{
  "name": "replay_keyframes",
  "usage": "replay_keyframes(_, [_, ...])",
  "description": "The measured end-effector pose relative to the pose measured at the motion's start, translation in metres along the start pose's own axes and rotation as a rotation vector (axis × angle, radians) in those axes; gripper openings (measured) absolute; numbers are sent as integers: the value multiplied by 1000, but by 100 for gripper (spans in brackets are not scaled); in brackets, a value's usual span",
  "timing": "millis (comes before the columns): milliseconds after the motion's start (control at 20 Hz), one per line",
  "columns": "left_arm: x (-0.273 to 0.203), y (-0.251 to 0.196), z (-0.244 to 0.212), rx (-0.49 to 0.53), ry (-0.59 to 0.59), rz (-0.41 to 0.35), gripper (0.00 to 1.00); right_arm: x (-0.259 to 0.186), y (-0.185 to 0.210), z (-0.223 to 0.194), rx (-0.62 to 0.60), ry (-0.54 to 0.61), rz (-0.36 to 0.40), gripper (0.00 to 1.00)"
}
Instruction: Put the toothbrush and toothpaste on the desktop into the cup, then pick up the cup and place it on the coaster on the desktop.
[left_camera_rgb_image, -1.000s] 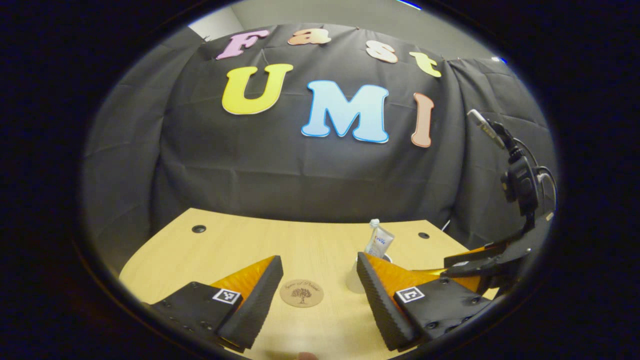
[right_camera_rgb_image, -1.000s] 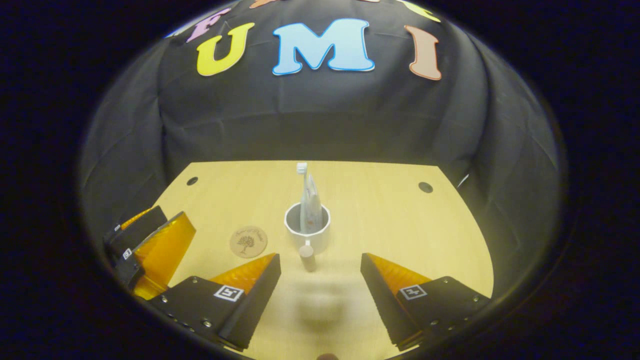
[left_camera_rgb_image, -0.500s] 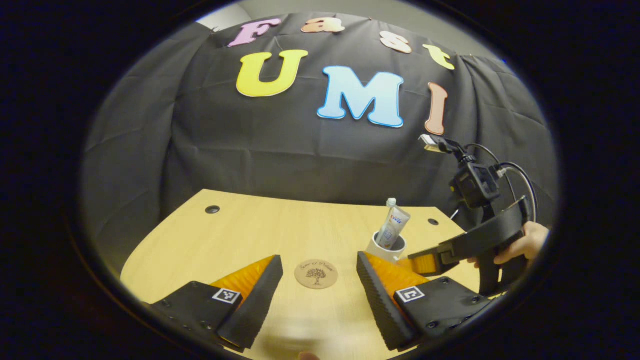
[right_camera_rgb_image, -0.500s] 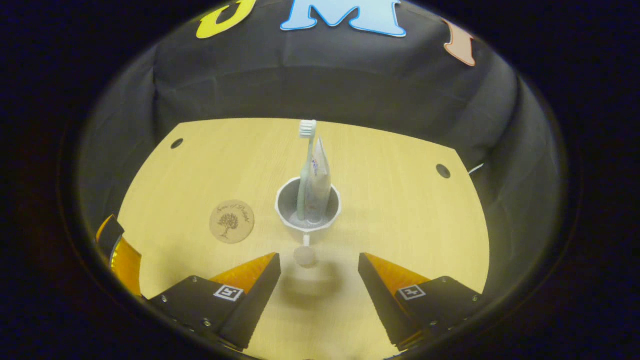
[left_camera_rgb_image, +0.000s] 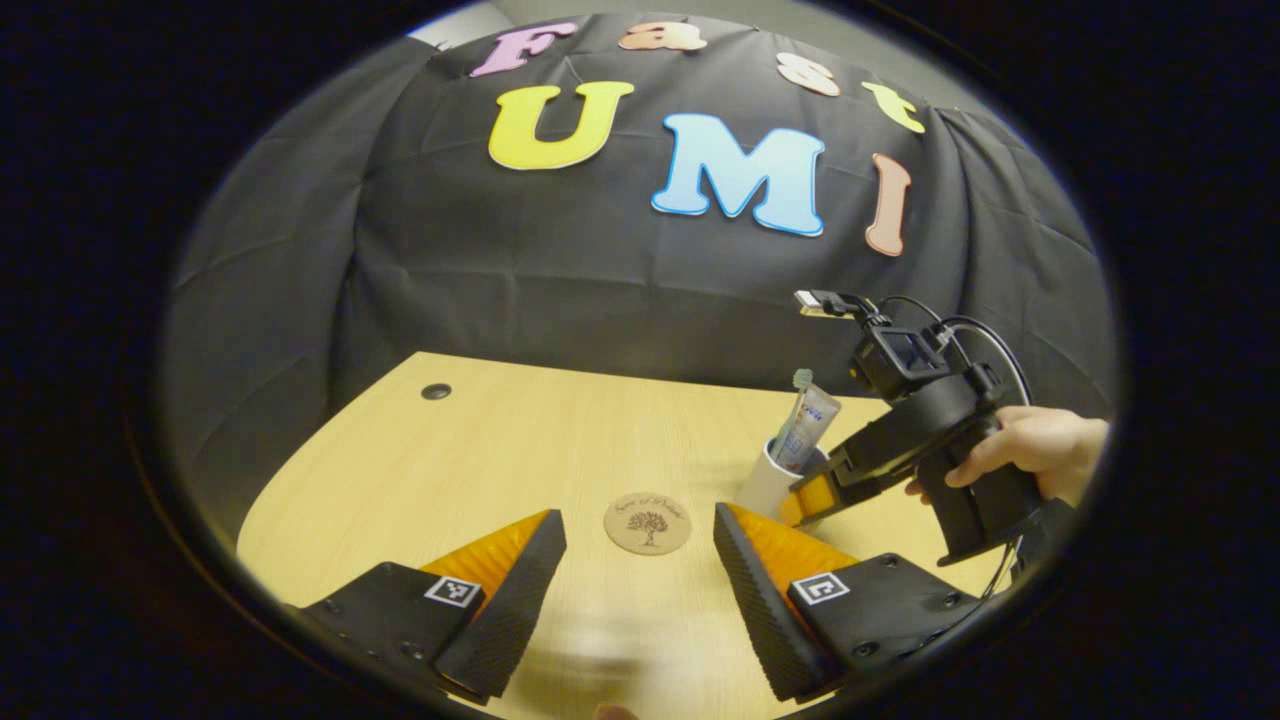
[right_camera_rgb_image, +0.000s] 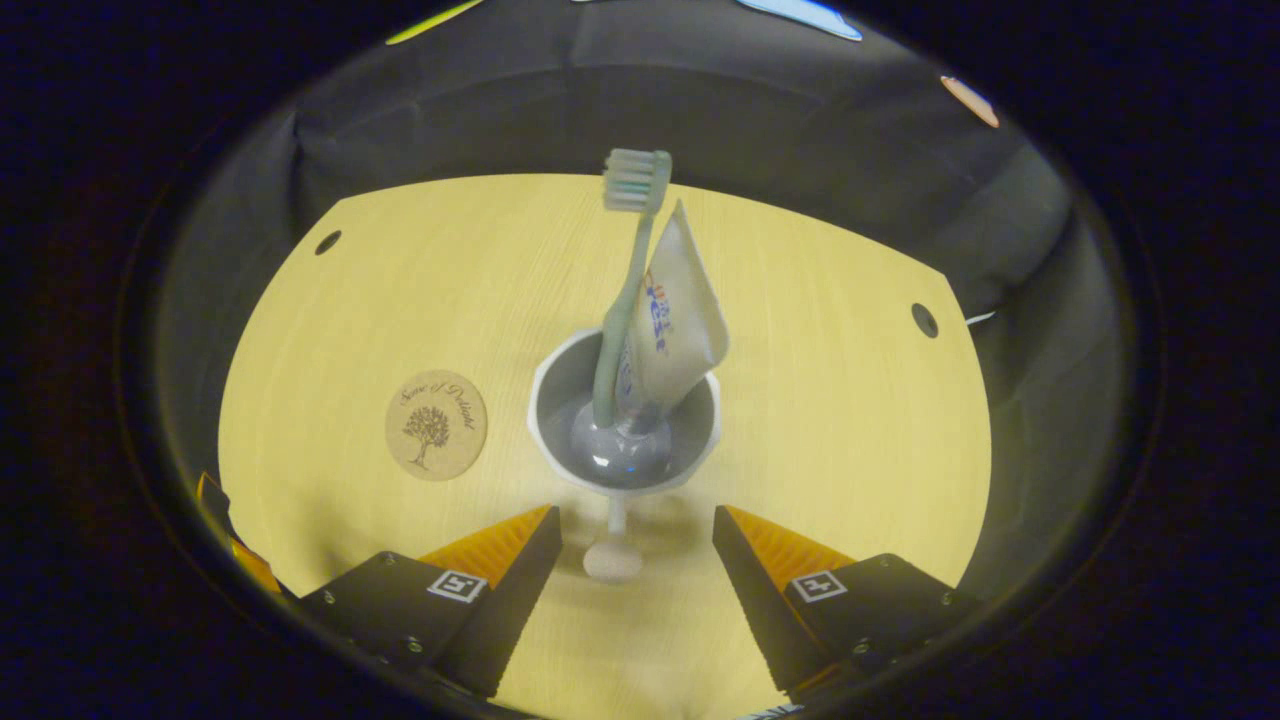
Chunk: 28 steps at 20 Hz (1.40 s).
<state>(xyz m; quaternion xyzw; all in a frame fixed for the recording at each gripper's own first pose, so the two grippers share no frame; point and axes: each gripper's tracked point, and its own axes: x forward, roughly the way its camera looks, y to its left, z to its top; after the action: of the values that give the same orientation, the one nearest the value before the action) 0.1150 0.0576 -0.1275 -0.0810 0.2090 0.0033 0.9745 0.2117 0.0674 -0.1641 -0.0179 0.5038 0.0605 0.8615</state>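
Light wood desktop (right_camera_rgb_image: 820, 420), curved front edge, two dark round holes near the back corners (left one (right_camera_rgb_image: 327, 242), right one (right_camera_rgb_image: 924, 320)). On it: white cup (right_camera_rgb_image: 625, 425) mid-desk, standing upright; round cork coaster (right_camera_rgb_image: 436, 425) with tree print lies flat just to its left, not touching the cup.

Dim, warm light; fisheye bending at edges, slight blur.

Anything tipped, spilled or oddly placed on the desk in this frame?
Nothing stands out. The cup stands upright on the desk with the toothbrush and toothpaste leaning inside it. The coaster lies flat and bare beside it. The right gripper has its jaws open either side of the cup's handle.
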Motion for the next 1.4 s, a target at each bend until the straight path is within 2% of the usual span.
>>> replay_keyframes(100, [-1,6,-7,-10,15,9,96,11,2,1,-27,39,-7,94])
replay_keyframes(200, [-2,9,-8,-17,20,15,97,16,5,2,-32,53,-4,87])
replay_keyframes(350, [-4,14,-12,-27,27,25,97,27,3,-1,-35,78,-11,84])
replay_keyframes(450, [-2,16,-14,-33,35,27,97,32,4,-2,-32,102,-6,78])
replay_keyframes(500, [-3,17,-15,-37,37,28,99,35,4,-2,-30,112,-5,78])
replay_keyframes(650, [-3,16,-18,-44,45,30,97,45,2,-4,-26,135,-1,78])
replay_keyframes(700, [-3,16,-20,-45,49,30,97,47,4,-5,-24,138,7,74])
replay_keyframes(800, [-3,14,-24,-42,61,31,99,47,3,-4,-30,137,4,73])
replay_keyframes(850, [-3,14,-26,-39,68,32,97,49,4,-4,-35,133,9,62])
replay_keyframes(900, [-2,14,-28,-37,74,34,97,51,5,-4,-39,131,10,64])
replay_keyframes(950, [-2,14,-29,-38,78,35,98,51,6,-3,-46,125,10,55])
replay_keyframes(1000, [-4,15,-29,-42,82,37,98,49,6,-3,-51,126,13,53])
replay_keyframes(1100, [-4,16,-31,-50,86,44,98,51,6,-3,-28,129,18,37])
replay_keyframes(1400, [-9,26,-39,-82,96,66,98,52,6,-1,-19,121,35,29])
